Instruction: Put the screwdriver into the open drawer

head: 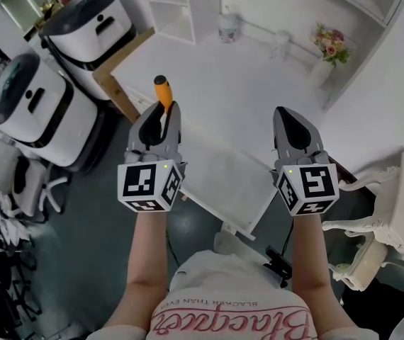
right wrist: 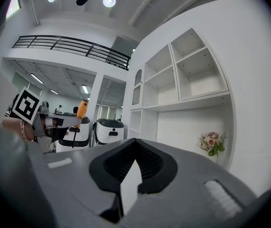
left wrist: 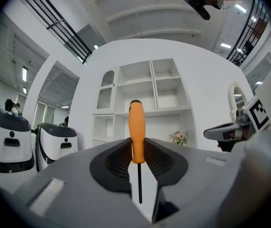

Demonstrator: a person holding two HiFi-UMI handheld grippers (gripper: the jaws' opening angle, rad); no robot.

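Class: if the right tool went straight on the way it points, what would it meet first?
Probably the white shelf unit: the right tool points at its lower open bay, left of the flowers. Nothing nearer shows in that line; depth is unclear.

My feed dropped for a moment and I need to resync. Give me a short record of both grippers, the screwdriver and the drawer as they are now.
left gripper: shut on the screwdriver, orange handle up, shaft hanging down between the jaws
right gripper: jaws together, nothing in them
screwdriver: held above the desk, not yet in the drawer
drawer: white tray jutting from the desk's near edge, probably the open drawer; contents cannot be told
flower vase: at the desk's far right corner
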